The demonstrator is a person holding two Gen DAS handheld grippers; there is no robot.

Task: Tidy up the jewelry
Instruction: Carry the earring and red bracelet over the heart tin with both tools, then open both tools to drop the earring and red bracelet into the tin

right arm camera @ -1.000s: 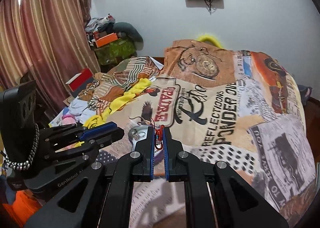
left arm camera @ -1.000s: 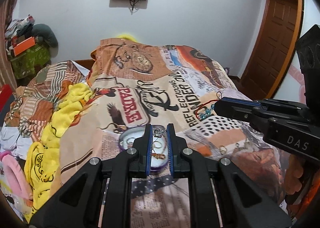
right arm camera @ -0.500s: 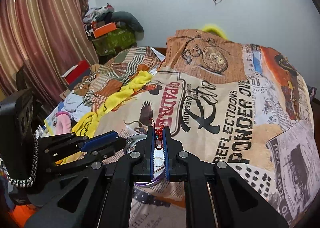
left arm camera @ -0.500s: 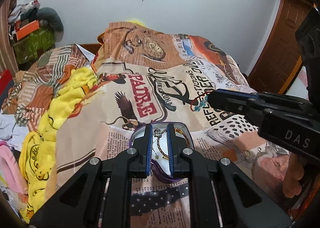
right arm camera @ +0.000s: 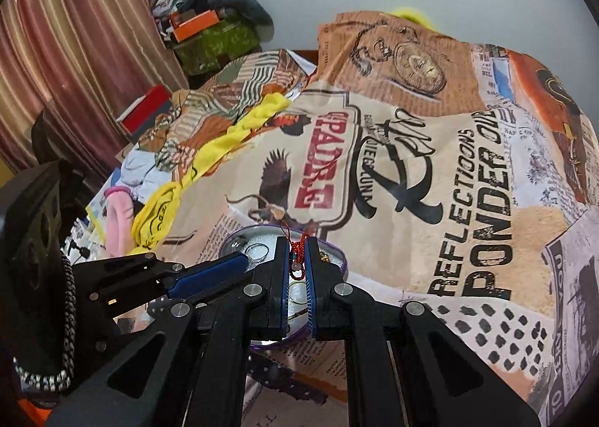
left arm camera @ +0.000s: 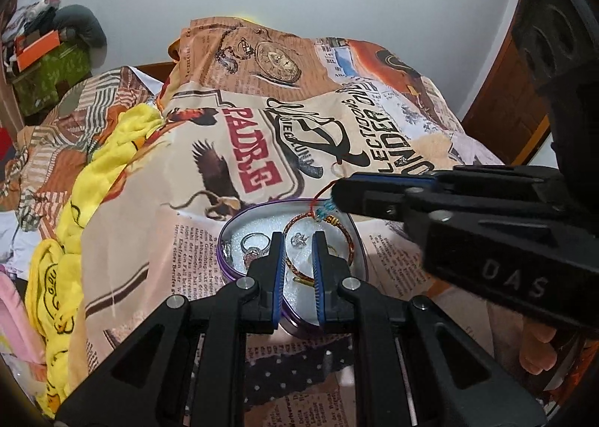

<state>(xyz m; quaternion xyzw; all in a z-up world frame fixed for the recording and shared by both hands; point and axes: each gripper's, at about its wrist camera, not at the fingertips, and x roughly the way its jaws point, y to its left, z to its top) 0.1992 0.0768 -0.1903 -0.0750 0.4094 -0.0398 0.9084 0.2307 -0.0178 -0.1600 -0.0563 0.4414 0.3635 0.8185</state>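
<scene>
A purple heart-shaped tin [left arm camera: 229,236] lies open on the printed bedspread and holds a braided bracelet [left arm camera: 350,239], silver rings [left arm camera: 251,242] and a small charm [left arm camera: 299,238]. My left gripper [left arm camera: 297,239] hovers over the tin, jaws slightly apart, with nothing between them. My right gripper [right arm camera: 297,241] is shut on a red cord bracelet [right arm camera: 297,248] with blue beads, held over the tin [right arm camera: 333,253]. In the left wrist view the right gripper's fingertips [left arm camera: 342,193] reach in over the tin's far rim, the cord [left arm camera: 320,202] hanging from them.
The bedspread [left arm camera: 374,120] covers the bed. A yellow blanket [left arm camera: 97,172] and loose clothes lie at the left. A green box [right arm camera: 213,41] and clutter stand by the curtain. A wooden door [left arm camera: 513,90] is at the right.
Both grippers have moved forward and down over the tin. The left gripper's charm now lies in the tin. The right gripper has carried the red cord bracelet to the tin.
</scene>
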